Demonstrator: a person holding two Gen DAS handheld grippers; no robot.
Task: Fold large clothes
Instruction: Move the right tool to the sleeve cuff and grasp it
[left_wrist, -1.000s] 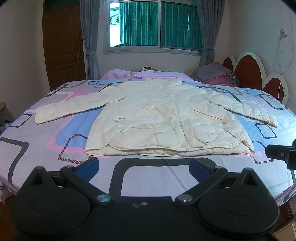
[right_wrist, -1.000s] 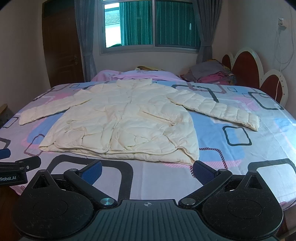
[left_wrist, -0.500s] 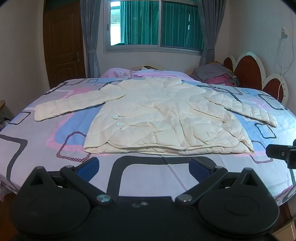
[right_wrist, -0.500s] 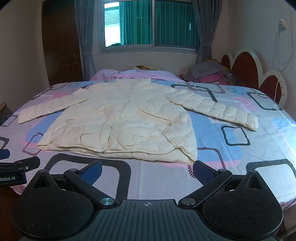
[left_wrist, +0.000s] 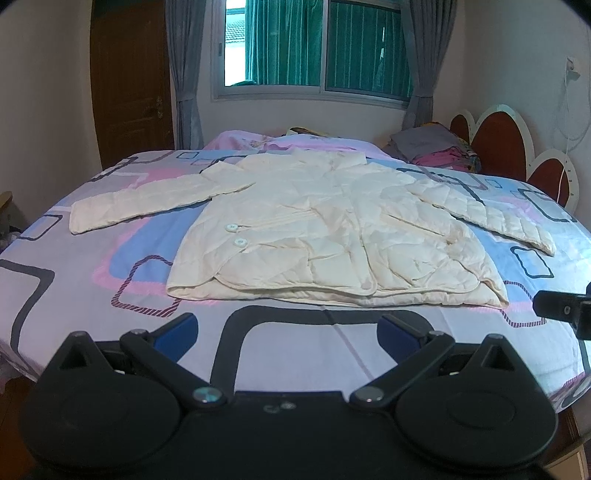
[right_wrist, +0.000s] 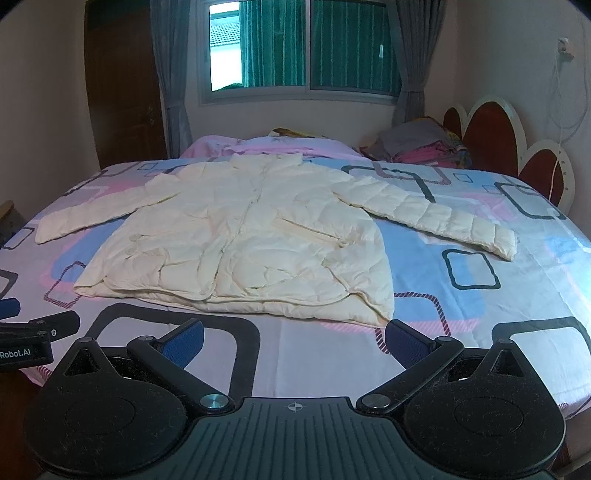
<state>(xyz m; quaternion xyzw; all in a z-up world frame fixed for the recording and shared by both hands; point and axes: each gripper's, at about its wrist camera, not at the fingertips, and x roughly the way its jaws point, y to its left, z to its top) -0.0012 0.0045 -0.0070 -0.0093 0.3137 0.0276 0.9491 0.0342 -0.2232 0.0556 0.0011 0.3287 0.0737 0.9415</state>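
A cream quilted jacket (left_wrist: 325, 229) lies flat on the bed, front up, both sleeves spread out to the sides; it also shows in the right wrist view (right_wrist: 251, 240). Its hem faces me. My left gripper (left_wrist: 288, 332) is open and empty, held over the bed's near edge just short of the hem. My right gripper (right_wrist: 293, 343) is open and empty, also near the hem, its right fingertip (right_wrist: 400, 338) close to the hem's right corner. Each gripper shows at the edge of the other's view.
The bed (left_wrist: 280, 343) has a sheet with pink, blue and grey squares. A pile of folded clothes (left_wrist: 439, 151) sits at the far right by the headboard (left_wrist: 498, 144). A window, curtains and a brown door (left_wrist: 129, 85) stand behind.
Both grippers have drifted slightly forward and up; the jacket sits a little higher and nearer in both views. Nothing was grasped.
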